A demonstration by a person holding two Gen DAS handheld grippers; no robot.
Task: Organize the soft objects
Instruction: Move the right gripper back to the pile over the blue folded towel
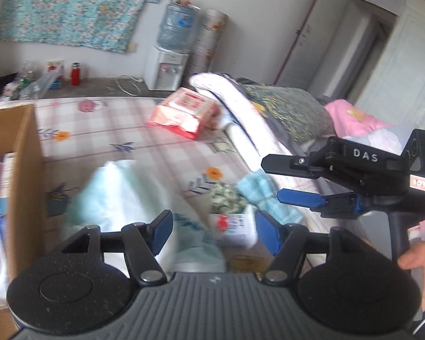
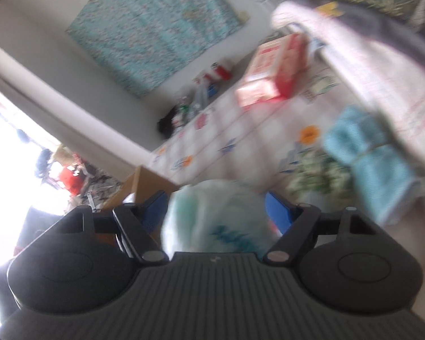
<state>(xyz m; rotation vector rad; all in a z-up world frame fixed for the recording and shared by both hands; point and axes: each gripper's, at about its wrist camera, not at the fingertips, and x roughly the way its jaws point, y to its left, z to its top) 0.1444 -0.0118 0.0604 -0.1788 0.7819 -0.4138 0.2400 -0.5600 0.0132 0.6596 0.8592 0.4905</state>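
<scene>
one pale green pack [image 1: 119,195], two blue towels [image 1: 265,195]

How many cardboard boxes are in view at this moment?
1. The open cardboard box stands at the left edge of the bed, with packages inside it; the right wrist view shows its corner behind the left finger. Others could be hidden outside both views.

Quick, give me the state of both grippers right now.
Left gripper: open, jaws apart, holding nothing.
Right gripper: open, empty; pale green bag lies between its jaws, ungripped.
</scene>
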